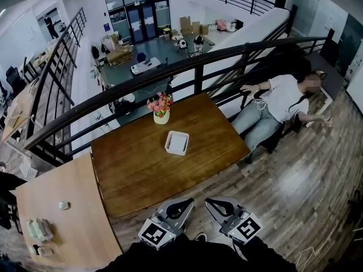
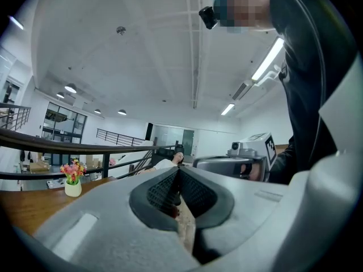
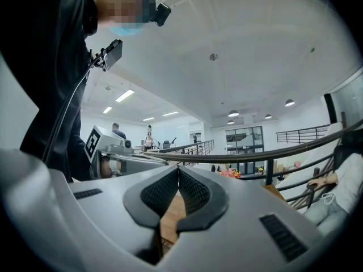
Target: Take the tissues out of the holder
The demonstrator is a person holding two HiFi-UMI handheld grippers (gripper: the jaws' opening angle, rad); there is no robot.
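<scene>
A white square tissue holder point(image 1: 177, 143) sits near the middle of the brown table point(image 1: 142, 174), with white tissue showing in its top. Both grippers hang low in front of my body, short of the table's near edge and well away from the holder. The left gripper point(image 1: 184, 202) has its jaws closed tip to tip with nothing between them, as the left gripper view point(image 2: 178, 172) also shows. Beside it, the right gripper point(image 1: 213, 202) is likewise shut and empty point(image 3: 179, 171). The holder does not appear in either gripper view.
A vase of pink flowers point(image 1: 161, 110) stands behind the holder, by the dark railing point(image 1: 198, 67). A lighter table point(image 1: 57, 220) with small items adjoins on the left. A person point(image 1: 283, 101) sits reclined beyond the table's right end. Wooden floor lies to the right.
</scene>
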